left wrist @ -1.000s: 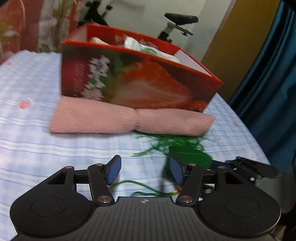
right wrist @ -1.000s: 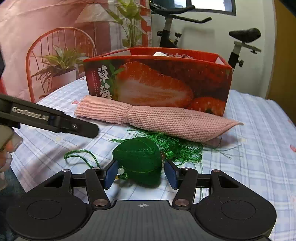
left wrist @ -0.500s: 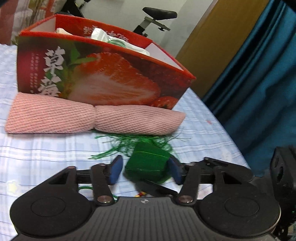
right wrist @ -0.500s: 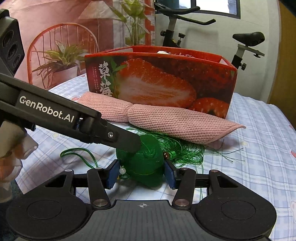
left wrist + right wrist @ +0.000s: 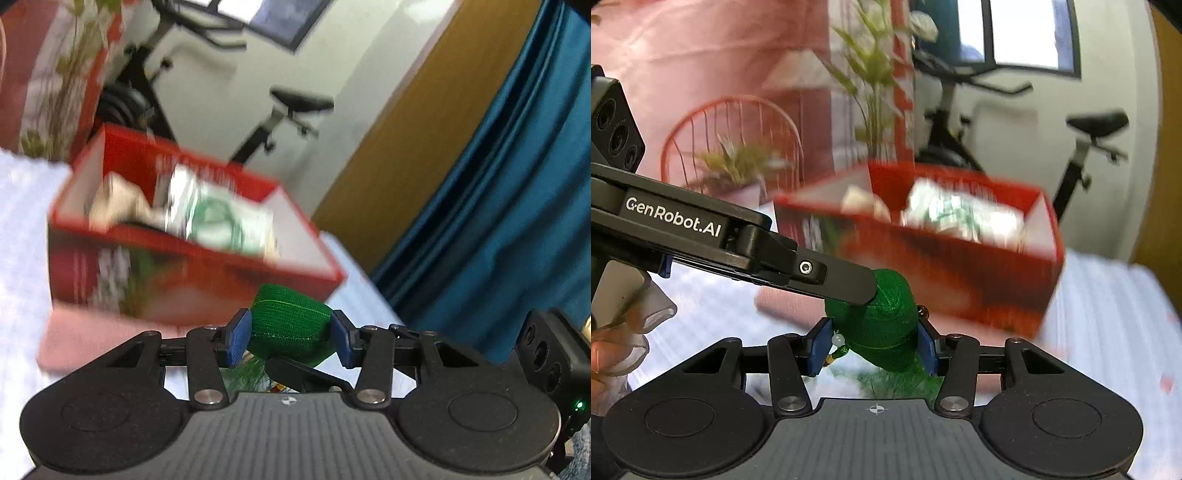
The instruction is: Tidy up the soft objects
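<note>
Both tongs clamped on the green pouch, lifted clear of the bed

My left tongs and right tongs each pinch the green pouch by its sides, pads pressing in. It looks light and squashy, tassel dangling at 6 o'clock, so I'd hold the padded body. At 11 o'clock sits the red box, pink towel before it.

Home room (exercise bike, curtain).
</note>
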Available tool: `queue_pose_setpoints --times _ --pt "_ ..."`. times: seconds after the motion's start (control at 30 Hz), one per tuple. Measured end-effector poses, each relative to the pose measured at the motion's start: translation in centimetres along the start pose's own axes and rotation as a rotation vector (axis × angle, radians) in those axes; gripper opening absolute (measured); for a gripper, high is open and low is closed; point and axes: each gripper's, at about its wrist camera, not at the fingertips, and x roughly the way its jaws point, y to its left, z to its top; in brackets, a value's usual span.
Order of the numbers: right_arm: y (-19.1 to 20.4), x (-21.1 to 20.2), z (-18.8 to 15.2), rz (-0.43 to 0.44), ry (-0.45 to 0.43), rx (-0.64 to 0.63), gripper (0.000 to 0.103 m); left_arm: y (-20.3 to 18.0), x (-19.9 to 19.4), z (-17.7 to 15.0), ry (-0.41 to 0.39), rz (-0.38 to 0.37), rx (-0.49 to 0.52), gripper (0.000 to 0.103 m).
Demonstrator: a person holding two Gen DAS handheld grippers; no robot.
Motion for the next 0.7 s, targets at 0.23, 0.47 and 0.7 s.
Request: queue_pose_setpoints --times 0.23,0.47,0.7 --pt "-0.7 -0.4 7.2 0.043 -0.123 -0.033 0.045 -1.0 -1.5 5.5 -0.137 0.035 0.046 0.049" --pt "-0.8 2.0 14.3 0.069 -0.189 -0.088 0.045 -0.5 -1.0 10.5 -0.229 0.079 0.074 0.049" --pt "-1.5 7.1 18.3 0.071 -0.193 -0.127 0.045 1.5 1.1 13.2 -0.229 0.124 0.094 0.049"
